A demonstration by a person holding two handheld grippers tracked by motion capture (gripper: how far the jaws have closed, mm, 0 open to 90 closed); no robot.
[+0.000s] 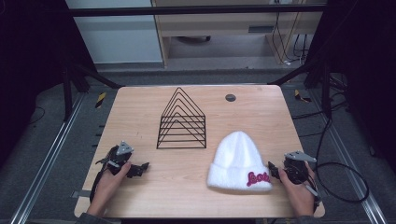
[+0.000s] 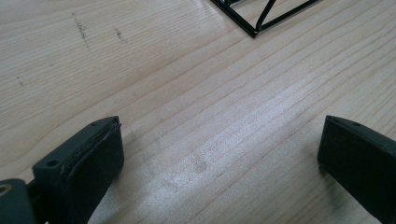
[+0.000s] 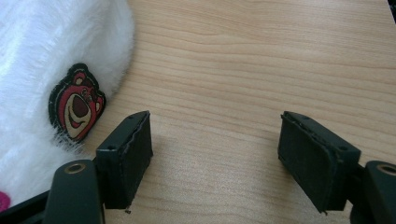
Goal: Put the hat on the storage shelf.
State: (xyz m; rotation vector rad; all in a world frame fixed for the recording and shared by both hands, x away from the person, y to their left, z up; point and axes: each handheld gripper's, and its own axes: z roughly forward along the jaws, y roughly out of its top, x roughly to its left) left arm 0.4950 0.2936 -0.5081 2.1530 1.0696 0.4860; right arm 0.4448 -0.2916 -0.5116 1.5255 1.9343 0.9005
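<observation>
A white fluffy beanie [image 1: 240, 161] with pink lettering on its cuff lies on the wooden table [image 1: 140, 116] at the front right. In the right gripper view its edge [image 3: 51, 70] carries a red bear patch [image 3: 76, 102]. My right gripper [image 1: 275, 171] rests just right of the hat, open, with bare wood between its jaws [image 3: 215, 154]. My left gripper [image 1: 140, 169] lies at the front left, open over bare wood [image 2: 219, 158]. A black wire rack [image 1: 182, 122] of triangular frames stands mid-table, and its corner [image 2: 256, 25] appears in the left gripper view.
A small dark round grommet [image 1: 230, 97] sits in the table near the back right. Cables trail off the right side on the floor [image 1: 336, 172]. Metal rails run along both sides of the table.
</observation>
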